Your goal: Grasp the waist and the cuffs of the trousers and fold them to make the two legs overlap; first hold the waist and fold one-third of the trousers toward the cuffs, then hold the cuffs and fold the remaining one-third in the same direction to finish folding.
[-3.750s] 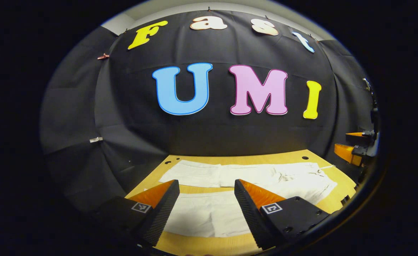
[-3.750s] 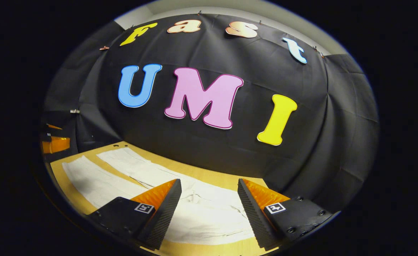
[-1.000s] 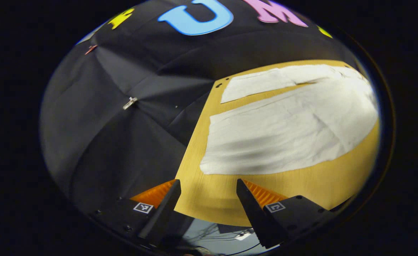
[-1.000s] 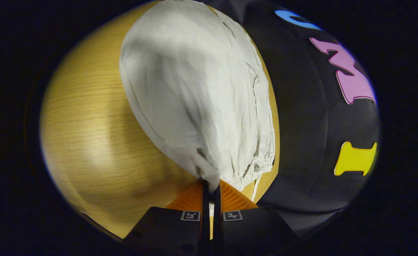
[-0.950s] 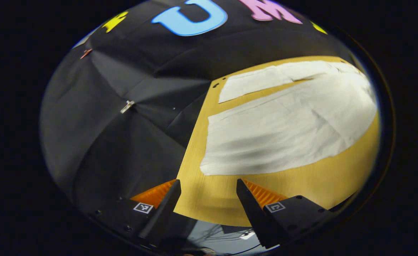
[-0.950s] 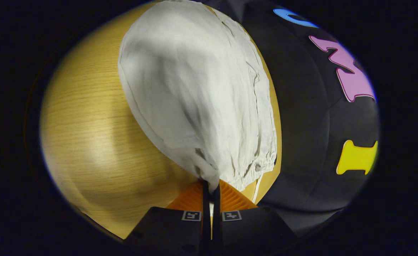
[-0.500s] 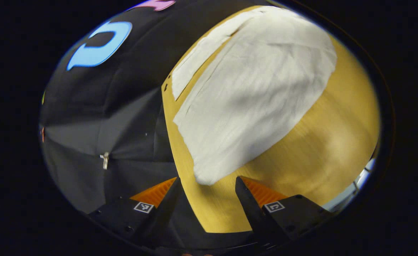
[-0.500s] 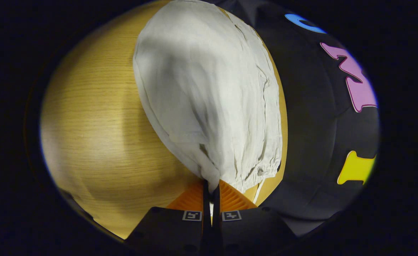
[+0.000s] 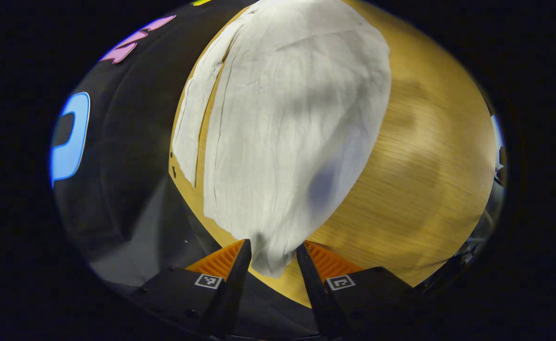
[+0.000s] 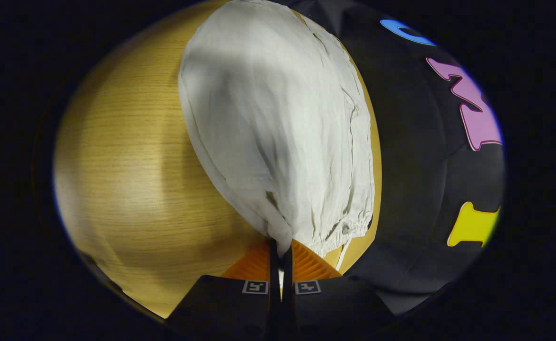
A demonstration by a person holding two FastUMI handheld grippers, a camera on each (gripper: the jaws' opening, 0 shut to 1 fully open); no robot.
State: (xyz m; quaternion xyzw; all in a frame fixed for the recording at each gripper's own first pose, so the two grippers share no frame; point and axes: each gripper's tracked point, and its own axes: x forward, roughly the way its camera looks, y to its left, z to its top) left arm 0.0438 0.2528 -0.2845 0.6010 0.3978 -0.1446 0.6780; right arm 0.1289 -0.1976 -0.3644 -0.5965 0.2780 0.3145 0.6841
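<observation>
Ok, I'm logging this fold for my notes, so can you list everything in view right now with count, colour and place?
trousers: one pair, off-white, spread on the table, two legs side by side with a gap
waistband: one, gathered, off-white, at the trousers' end by the right tongs
table: one, light wood, under the trousers
wall cloth: black, behind the table
left tongs: open, the cuff corner between the fingers
right tongs: shut on the waist corner
</observation>
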